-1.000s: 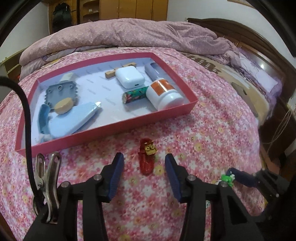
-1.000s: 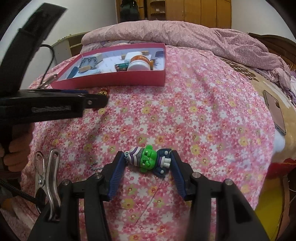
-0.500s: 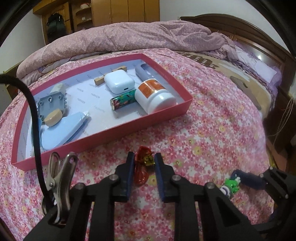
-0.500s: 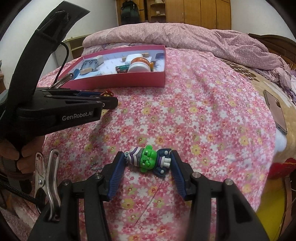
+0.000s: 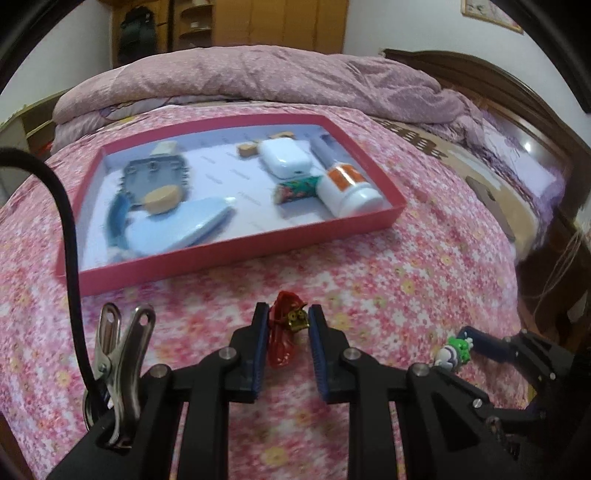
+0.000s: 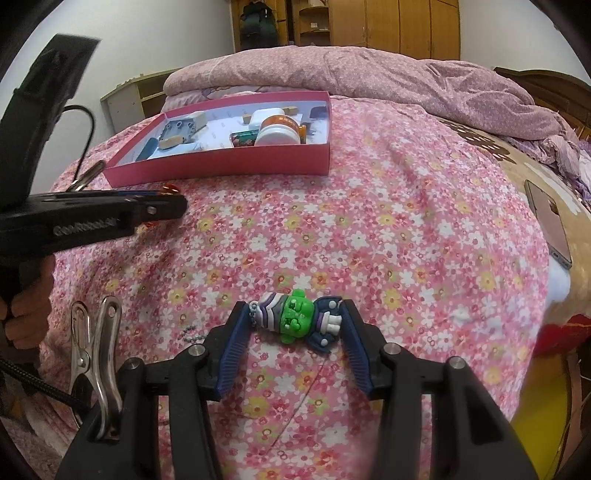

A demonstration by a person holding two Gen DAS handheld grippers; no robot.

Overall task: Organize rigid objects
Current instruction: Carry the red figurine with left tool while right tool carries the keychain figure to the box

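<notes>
My left gripper (image 5: 286,323) is shut on a small red toy (image 5: 283,334) and holds it above the flowered bedspread, in front of the pink tray (image 5: 236,254). My right gripper (image 6: 293,319) is shut on a green-headed toy figure (image 6: 295,321) low over the bedspread; it also shows in the left wrist view (image 5: 456,350). The left gripper appears at the left of the right wrist view (image 6: 162,206). The tray (image 6: 221,168) holds a white bottle (image 5: 347,190), a white case (image 5: 284,158), a patterned tube (image 5: 297,188), a blue case (image 5: 173,229) and other small items.
A rumpled pink quilt (image 5: 258,77) lies behind the tray. A phone (image 6: 548,221) lies on the bed at the right. A wooden headboard (image 5: 517,99) runs along the right side. A wardrobe (image 6: 388,22) stands at the back.
My left gripper closed on the red toy and lifted it off the bedspread, and the tray now looks farther away. The right gripper kept its hold on the green figure.
</notes>
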